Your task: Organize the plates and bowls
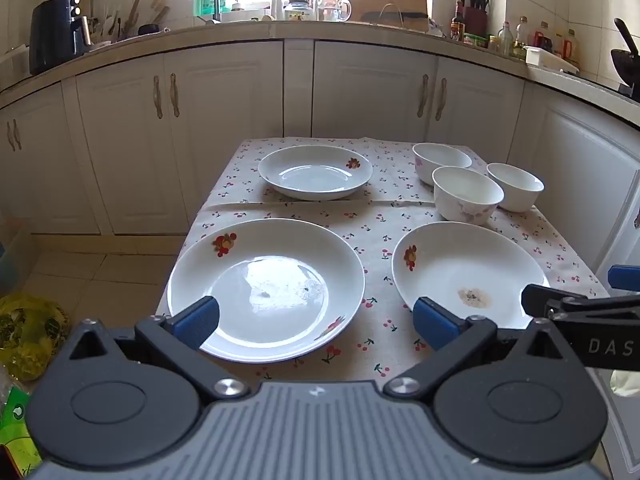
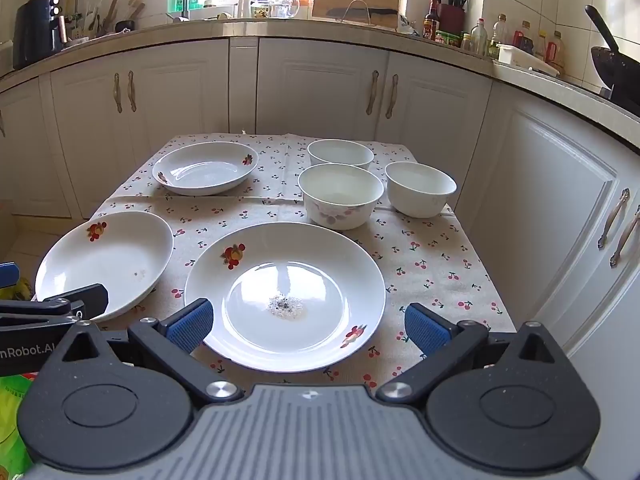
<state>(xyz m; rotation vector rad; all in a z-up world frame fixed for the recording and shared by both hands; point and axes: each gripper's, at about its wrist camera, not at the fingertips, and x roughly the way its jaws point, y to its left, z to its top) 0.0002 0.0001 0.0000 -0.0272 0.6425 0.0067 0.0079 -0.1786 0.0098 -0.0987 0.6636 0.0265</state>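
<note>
The left gripper (image 1: 316, 322) hangs spread wide and empty over the near rim of a white round ceramic plate with fruit print (image 1: 266, 288). The right gripper (image 2: 308, 328) likewise gapes above a crumb-stained white plate (image 2: 285, 296); three white bowls (image 2: 340, 194) sit beyond.

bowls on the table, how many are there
3, all at the far right of the table: one at the back, a flowered one in front of it, and one to its right. None looks hidden.
</note>
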